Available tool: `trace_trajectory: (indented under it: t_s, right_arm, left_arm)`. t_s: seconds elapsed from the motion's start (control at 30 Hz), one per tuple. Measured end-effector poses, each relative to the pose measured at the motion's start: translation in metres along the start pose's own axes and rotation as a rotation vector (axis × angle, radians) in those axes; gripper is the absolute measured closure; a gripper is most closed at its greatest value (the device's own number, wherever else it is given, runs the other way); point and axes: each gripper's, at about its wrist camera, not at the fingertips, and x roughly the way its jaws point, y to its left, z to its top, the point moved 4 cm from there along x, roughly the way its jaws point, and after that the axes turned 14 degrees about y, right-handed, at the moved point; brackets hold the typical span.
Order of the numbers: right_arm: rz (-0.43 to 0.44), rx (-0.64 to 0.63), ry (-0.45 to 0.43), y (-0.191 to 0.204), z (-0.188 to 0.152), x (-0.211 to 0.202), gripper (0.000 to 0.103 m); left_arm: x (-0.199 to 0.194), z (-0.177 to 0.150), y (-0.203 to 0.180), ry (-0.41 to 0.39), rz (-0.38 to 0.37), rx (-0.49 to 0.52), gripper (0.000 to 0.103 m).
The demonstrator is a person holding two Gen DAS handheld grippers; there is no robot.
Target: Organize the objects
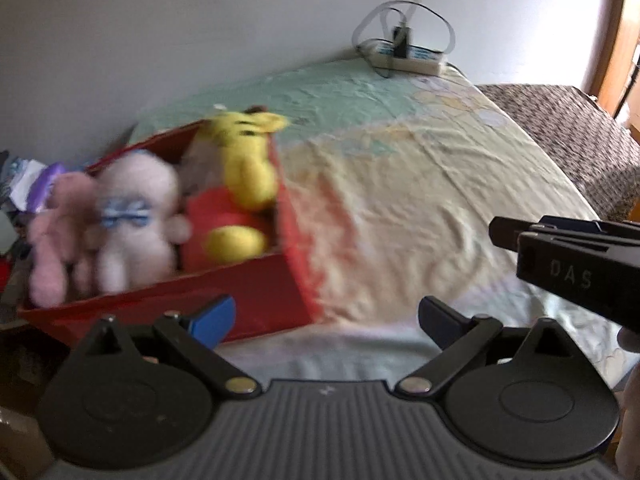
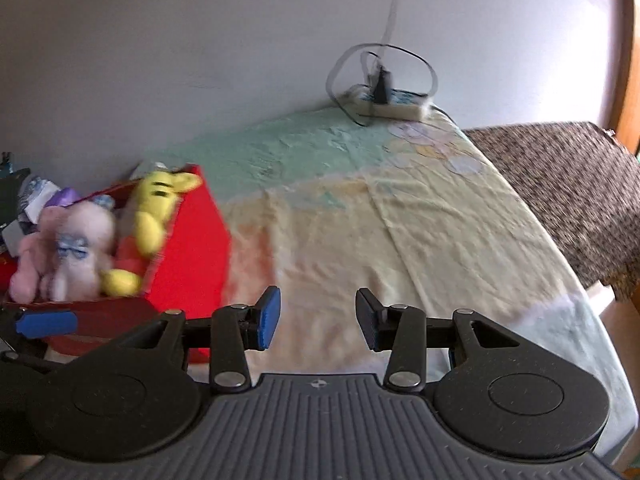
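A red box [image 1: 264, 292] [image 2: 192, 240] stands at the left of the bed and holds three plush toys. A yellow tiger-striped one [image 1: 244, 168] [image 2: 154, 208] leans at the box's right end on something red. A white one with a blue bow [image 1: 132, 216] [image 2: 80, 248] sits in the middle, and a pink one [image 1: 56, 236] [image 2: 26, 264] is at the left. My left gripper [image 1: 326, 322] is open just in front of the box, nothing between its fingers. My right gripper [image 2: 318, 318] is open over the bedsheet right of the box, also holding nothing; its body [image 1: 576, 264] shows at the right of the left wrist view.
The pale patterned bedsheet [image 1: 420, 200] [image 2: 380, 220] stretches right of the box. A white power strip [image 1: 412, 56] [image 2: 388, 106] with a plugged charger and looped cables lies at the far edge by the wall. A dark speckled blanket [image 2: 560, 184] covers the right side. Clutter [image 1: 24, 176] sits left of the box.
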Motion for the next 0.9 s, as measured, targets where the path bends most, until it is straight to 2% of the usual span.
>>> trace_trajectory:
  t_s: [0.43, 0.6, 0.9]
  right_arm:
    - [0.027, -0.021, -0.051, 0.102, 0.008, 0.000, 0.055]
    - [0.003, -0.034, -0.081, 0.127, 0.012, 0.001, 0.052]
    - [-0.005, -0.051, -0.086, 0.146, 0.022, 0.007, 0.052]
  left_arm:
    - [-0.015, -0.008, 0.121, -0.020, 0.059, -0.062, 0.004]
    - [-0.017, -0.007, 0.153, -0.033, 0.059, -0.084, 0.004]
    - [-0.012, 0.001, 0.180, -0.037, 0.080, -0.103, 0.004]
